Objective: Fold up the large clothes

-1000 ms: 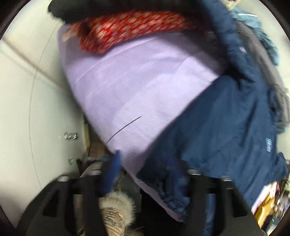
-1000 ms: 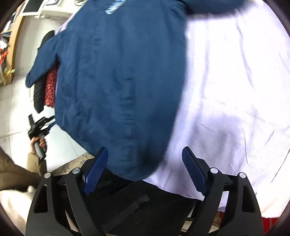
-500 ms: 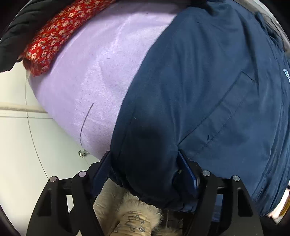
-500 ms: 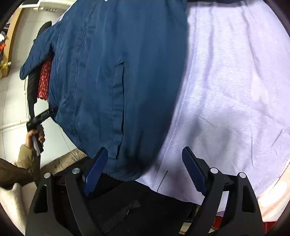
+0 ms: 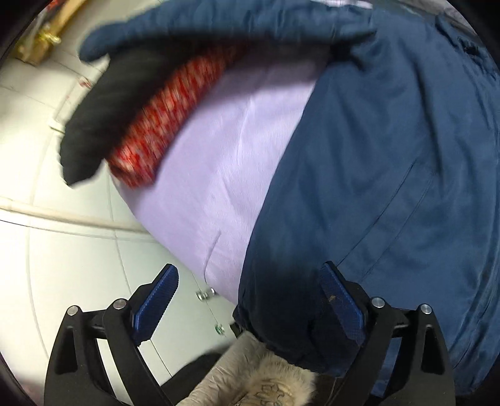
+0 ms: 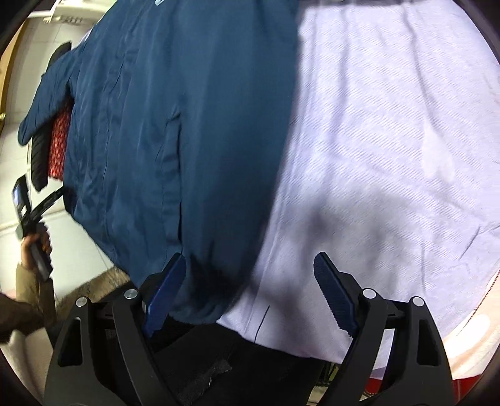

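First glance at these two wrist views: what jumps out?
The blue jacket dominates, spread over the lilac sheet, its hem hanging off the near edge. At the sheet's far left edge lie a red patterned cloth and a black garment, with a jacket sleeve across them. Both the left gripper and the right gripper gape open at the hem.

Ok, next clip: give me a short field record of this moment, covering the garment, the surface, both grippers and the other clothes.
garment: blue jacket spread flat, hem at the near edge
surface: lavender sheet, bare on the right
left gripper: open, jacket hem corner between its jaws, not clamped
right gripper: open, over the hem's other end
other clothes: red patterned garment and black garment, at the sheet's left edge under the jacket's sleeve
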Demonstrator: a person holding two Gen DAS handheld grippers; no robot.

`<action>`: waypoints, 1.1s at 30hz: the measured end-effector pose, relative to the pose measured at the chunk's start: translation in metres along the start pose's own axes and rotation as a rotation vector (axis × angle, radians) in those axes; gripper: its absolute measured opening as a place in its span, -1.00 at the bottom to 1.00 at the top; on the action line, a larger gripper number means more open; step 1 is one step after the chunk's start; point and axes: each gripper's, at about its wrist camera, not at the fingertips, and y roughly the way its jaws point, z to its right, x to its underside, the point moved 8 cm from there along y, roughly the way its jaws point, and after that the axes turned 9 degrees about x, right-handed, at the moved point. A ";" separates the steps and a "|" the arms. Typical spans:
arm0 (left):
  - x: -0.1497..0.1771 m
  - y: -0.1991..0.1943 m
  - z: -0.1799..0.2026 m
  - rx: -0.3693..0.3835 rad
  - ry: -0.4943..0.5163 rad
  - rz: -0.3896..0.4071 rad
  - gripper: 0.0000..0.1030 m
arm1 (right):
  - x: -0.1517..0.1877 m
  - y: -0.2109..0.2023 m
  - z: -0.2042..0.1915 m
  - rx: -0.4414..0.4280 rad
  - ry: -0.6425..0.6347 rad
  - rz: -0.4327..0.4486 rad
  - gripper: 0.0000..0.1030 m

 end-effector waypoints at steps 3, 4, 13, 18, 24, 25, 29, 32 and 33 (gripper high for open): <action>-0.005 -0.019 0.017 0.069 -0.043 0.038 0.88 | -0.013 -0.007 0.004 -0.003 0.017 0.035 0.62; -0.006 -0.024 0.021 0.095 -0.058 0.043 0.88 | -0.016 -0.009 0.006 -0.001 0.019 0.044 0.62; 0.010 -0.048 0.144 0.272 0.064 0.031 0.88 | -0.110 -0.104 0.068 0.084 0.120 0.339 0.62; 0.030 -0.047 0.162 0.284 0.083 0.001 0.88 | -0.160 -0.159 0.149 -0.115 0.445 0.550 0.62; 0.056 -0.048 0.139 0.244 0.031 -0.042 0.88 | -0.201 -0.154 0.175 -0.126 0.507 0.606 0.62; 0.059 -0.050 0.134 0.237 0.025 -0.046 0.88 | -0.207 -0.156 0.181 -0.127 0.540 0.637 0.62; 0.074 -0.053 0.119 0.205 -0.003 -0.060 0.88 | -0.229 -0.162 0.203 -0.098 0.615 0.700 0.62; 0.084 -0.055 0.113 0.195 -0.021 -0.071 0.88 | -0.248 -0.172 0.204 -0.111 0.576 0.706 0.22; 0.087 -0.056 0.113 0.194 -0.025 -0.075 0.88 | -0.255 -0.177 0.199 -0.099 0.530 0.696 -0.10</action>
